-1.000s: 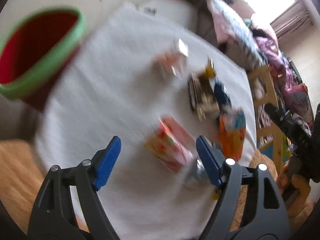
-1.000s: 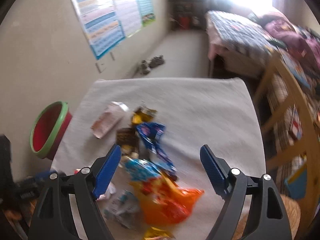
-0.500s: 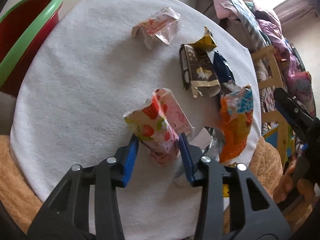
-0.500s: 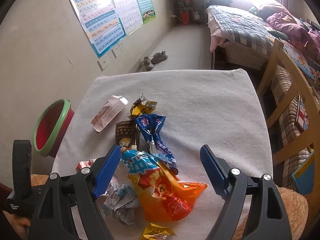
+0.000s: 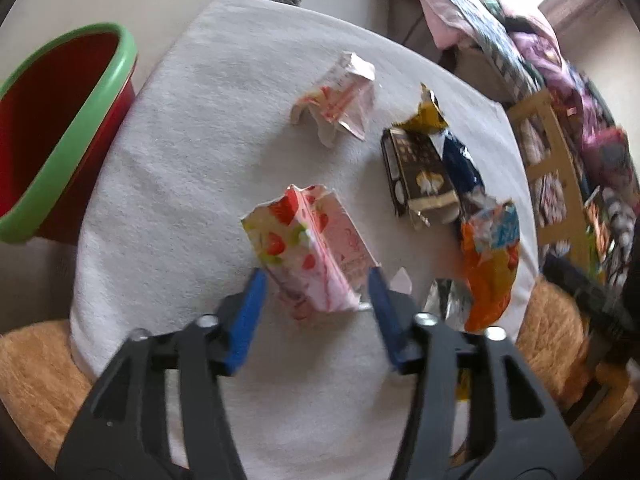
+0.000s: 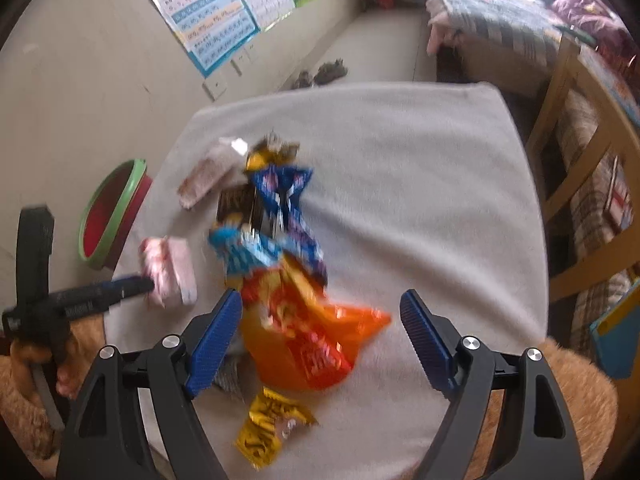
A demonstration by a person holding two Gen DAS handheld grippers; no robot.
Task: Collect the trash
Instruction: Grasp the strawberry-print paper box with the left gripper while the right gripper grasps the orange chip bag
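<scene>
Half a second ago we had the left jaws pinched on the strawberry carton (image 5: pixel 308 248); now our left gripper (image 5: pixel 316 292) is opening, blue pads standing just off its creased cardboard sides, the carton between them on the fuzzy white cloth (image 5: pixel 192 120). Far left, the red bin (image 5: pixel 60 132) with its smooth green rim sits beside the table. Moving right: a crumpled pink wrapper (image 5: pixel 340 100), a flat brown box (image 5: pixel 416 172), a glossy blue foil wrapper (image 5: pixel 460 164), then the crinkled orange bag (image 6: pixel 308 332). Our right gripper (image 6: pixel 320 332) has dropped lower over that bag, jaws spread wide and released, ribbed pads either side. A yellow sachet (image 6: pixel 268 428) lies nearest us.
</scene>
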